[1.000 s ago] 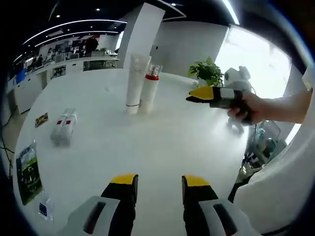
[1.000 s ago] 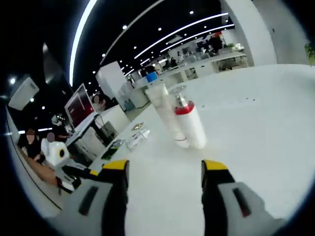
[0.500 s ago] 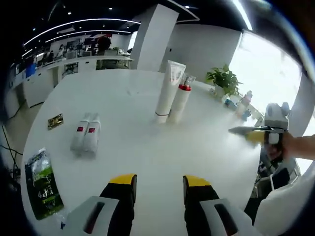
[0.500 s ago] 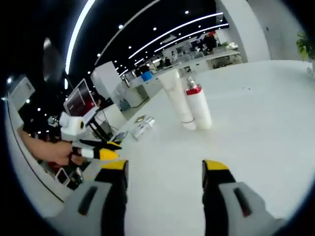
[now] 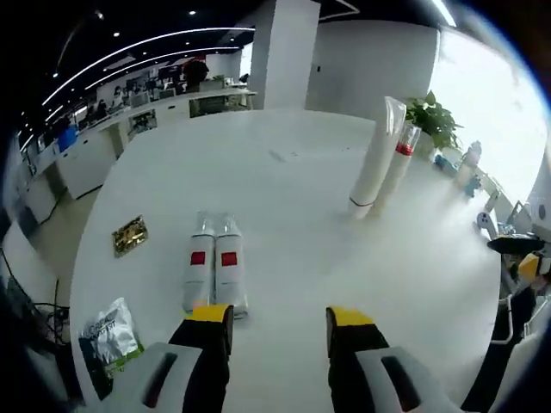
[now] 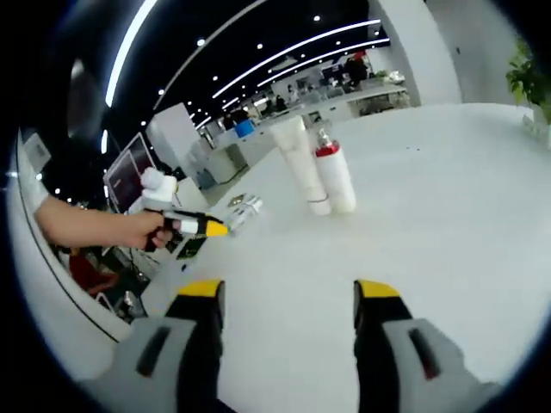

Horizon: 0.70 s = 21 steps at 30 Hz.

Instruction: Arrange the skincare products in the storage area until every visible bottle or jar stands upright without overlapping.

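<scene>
Two white bottles (image 5: 215, 271) with red labels lie flat, touching side by side, just ahead of the left gripper (image 5: 277, 320); its jaws are spread, empty. Right gripper (image 6: 286, 297): also wide, empty. The tall white tube (image 5: 376, 157) and red-collared pump bottle (image 5: 396, 163) stand upright, touching. Risk: gripping one lying bottle rolls its neighbour, or a sweep topples the standing pair. Contents: cannot tell.

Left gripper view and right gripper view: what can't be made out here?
- Labels on the two lying bottles: too small in the left gripper view.
- Green packet: print blurred near the view's edge.
- Pump bottle: partly hidden behind the tall tube.
- Lying bottles in the right gripper view: partly covered by the left gripper.
</scene>
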Available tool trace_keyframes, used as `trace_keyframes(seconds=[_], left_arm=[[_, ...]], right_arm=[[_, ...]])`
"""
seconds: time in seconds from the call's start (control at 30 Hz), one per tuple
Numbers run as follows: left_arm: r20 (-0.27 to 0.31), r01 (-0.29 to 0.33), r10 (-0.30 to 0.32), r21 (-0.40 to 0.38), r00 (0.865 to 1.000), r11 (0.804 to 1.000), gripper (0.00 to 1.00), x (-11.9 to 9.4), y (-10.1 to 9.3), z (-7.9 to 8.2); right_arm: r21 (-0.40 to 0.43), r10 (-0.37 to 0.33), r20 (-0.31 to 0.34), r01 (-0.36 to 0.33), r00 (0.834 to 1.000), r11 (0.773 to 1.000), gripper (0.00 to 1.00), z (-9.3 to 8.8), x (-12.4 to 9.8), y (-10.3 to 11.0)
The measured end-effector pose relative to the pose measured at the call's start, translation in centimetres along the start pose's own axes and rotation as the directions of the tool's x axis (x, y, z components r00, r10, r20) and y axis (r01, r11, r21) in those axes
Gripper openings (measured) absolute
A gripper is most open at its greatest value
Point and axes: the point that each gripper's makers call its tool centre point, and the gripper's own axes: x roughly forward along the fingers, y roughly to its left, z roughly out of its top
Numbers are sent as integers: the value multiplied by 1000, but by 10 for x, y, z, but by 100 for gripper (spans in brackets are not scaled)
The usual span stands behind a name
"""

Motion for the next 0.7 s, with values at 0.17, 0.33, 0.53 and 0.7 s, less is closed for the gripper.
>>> trace_keyframes(seconds=[0.17, 0.33, 0.53, 0.7], left_arm=[[7, 36, -36, -16, 999, 999, 45, 14, 4, 10], [3, 20, -20, -13, 1000, 1000, 44, 27, 14, 14], [-66, 17, -17, 4, 998, 1000, 42, 35, 13, 2], [-100, -19, 18, -5, 995, 1000, 40, 42, 17, 0]], right_arm=[[2, -5, -10, 5, 1000, 1000, 62, -1, 0, 3], [0, -5, -21, 5, 1000, 1000, 62, 0, 2, 4], [1, -4, -35, 4, 999, 1000, 62, 1, 5, 4], [6, -9, -38, 9, 999, 1000, 62, 1, 5, 3]])
